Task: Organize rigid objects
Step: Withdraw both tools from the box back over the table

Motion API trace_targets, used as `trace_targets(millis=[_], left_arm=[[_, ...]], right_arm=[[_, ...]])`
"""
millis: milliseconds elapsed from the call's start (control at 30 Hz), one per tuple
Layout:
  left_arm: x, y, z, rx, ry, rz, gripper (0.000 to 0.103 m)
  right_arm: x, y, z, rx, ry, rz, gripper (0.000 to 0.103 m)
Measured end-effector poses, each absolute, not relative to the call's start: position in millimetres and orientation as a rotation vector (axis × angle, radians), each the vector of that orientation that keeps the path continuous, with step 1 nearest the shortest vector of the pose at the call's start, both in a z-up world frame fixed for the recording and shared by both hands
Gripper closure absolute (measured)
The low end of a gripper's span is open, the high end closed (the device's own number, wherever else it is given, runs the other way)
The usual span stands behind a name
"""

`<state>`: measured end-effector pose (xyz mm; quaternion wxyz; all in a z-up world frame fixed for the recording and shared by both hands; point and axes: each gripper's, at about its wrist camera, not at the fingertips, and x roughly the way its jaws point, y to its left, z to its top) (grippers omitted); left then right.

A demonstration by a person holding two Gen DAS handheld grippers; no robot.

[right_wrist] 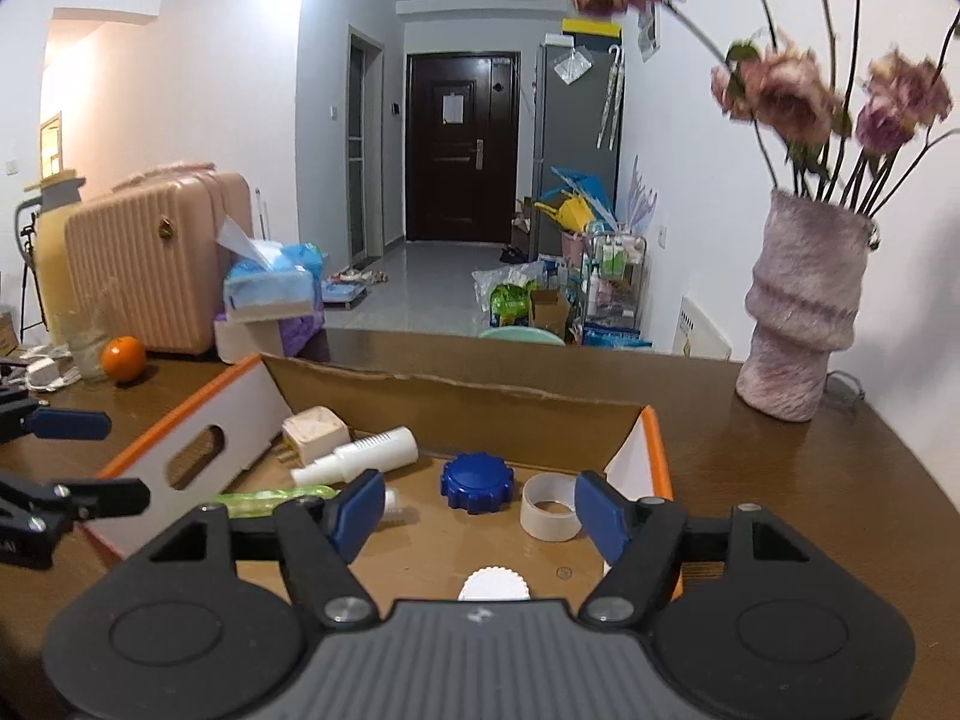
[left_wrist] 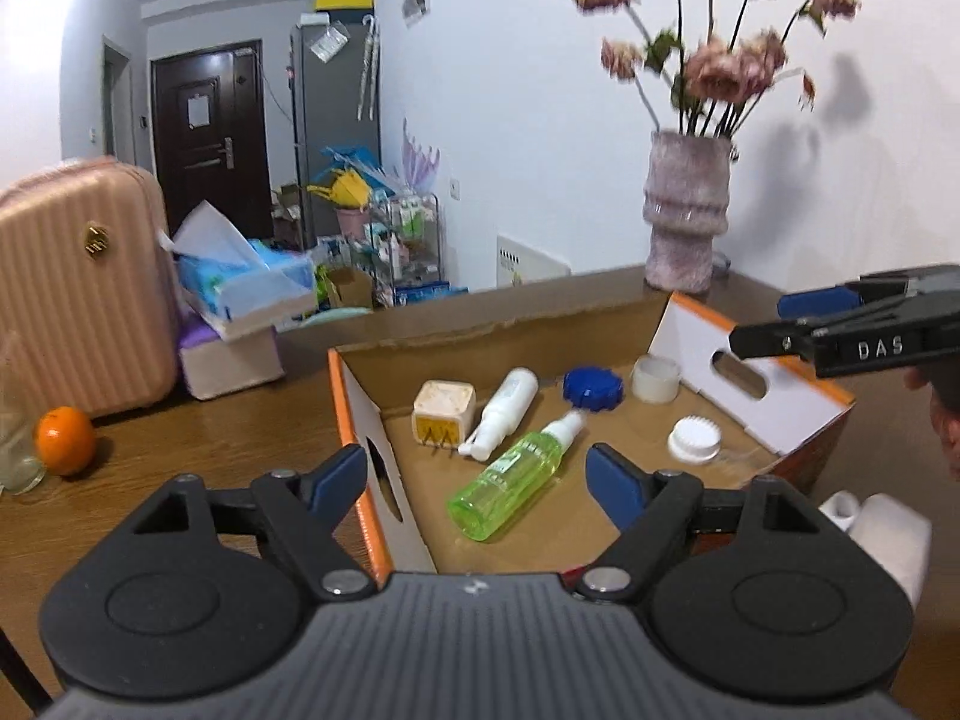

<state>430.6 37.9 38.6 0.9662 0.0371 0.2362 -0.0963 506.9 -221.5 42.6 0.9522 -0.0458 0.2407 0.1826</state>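
Note:
An open cardboard box sits on the wooden table. Inside lie a green spray bottle, a white spray bottle, a cream plug adapter, a blue cap, a tape roll and a white ridged lid. My left gripper is open and empty above the box's near edge. My right gripper is open and empty over the box; it also shows in the left wrist view.
A pink vase of dried flowers stands at the table's back. An orange, a glass, tissue packs and a pink suitcase sit to the left. A white object lies right of the box.

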Motion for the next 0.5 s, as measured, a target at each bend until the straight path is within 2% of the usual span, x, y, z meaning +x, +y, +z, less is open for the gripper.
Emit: trace_targets(millis=[333, 400, 500], left_arm=[[348, 38, 77, 0.000, 0.379, -0.106, 0.014], [331, 38, 79, -0.024, 0.359, -0.087, 0.013], [301, 38, 76, -0.079, 0.291, -0.093, 0.005]], right_arm=[[427, -229, 78, -0.093, 0.393, 0.405, 0.016], [410, -231, 79, -0.090, 0.368, 0.391, 0.016], [385, -239, 77, -0.073, 0.335, 0.374, 0.015]])
